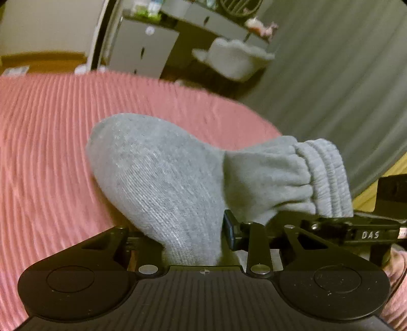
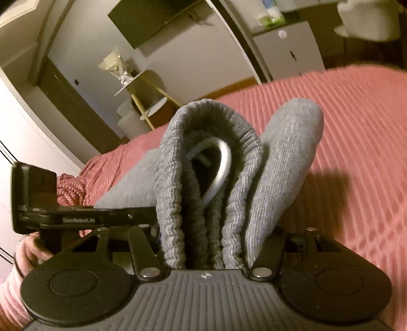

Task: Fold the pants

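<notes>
Pink ribbed bedspread across the left and middle of the left wrist view, grey curtain at upper right, white chair and grey cabinet along the top. Dark wall-mounted screen at top centre of the right wrist view, small round side table below it.

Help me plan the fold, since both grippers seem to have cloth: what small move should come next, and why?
Probably carry both grips forward together over the pink bedspread and lay the cloth down. The left gripper pinches a plain fold of the grey pants; the right gripper clamps the doubled waistband with its drawstring. The pants stand bunched above the bed, not yet flat.
</notes>
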Demonstrator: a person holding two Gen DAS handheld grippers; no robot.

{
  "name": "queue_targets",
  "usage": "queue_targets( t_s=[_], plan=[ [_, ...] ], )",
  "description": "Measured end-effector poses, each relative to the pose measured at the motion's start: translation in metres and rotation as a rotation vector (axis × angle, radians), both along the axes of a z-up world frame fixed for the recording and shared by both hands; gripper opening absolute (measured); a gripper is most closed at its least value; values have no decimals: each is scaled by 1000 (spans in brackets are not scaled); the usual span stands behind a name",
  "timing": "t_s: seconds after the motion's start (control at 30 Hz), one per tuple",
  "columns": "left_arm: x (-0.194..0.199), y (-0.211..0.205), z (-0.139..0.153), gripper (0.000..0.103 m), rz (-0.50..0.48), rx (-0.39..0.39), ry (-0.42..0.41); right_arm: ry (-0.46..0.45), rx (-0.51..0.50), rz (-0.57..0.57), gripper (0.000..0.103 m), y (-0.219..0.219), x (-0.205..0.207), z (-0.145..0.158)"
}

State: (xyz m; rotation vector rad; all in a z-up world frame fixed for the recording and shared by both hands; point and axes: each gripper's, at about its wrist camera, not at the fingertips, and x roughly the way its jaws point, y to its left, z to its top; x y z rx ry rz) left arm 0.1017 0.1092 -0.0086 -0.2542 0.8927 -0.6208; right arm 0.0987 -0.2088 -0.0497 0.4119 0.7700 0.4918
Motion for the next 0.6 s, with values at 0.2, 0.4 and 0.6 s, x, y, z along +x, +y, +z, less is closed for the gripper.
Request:
queue_targets(
  t_s=[0.2,0.4,0.6],
  plan=[
    [50,3,15,34,69,7,-62,-51,50,-77,58,7,52,14],
    [113,-23,2,35,93,55,-77,-39,29,-138,58,6,114,-2],
    [131,-19,-42,83,261,268,2,100,-216,-257,74,-2,152,-29]
  ],
)
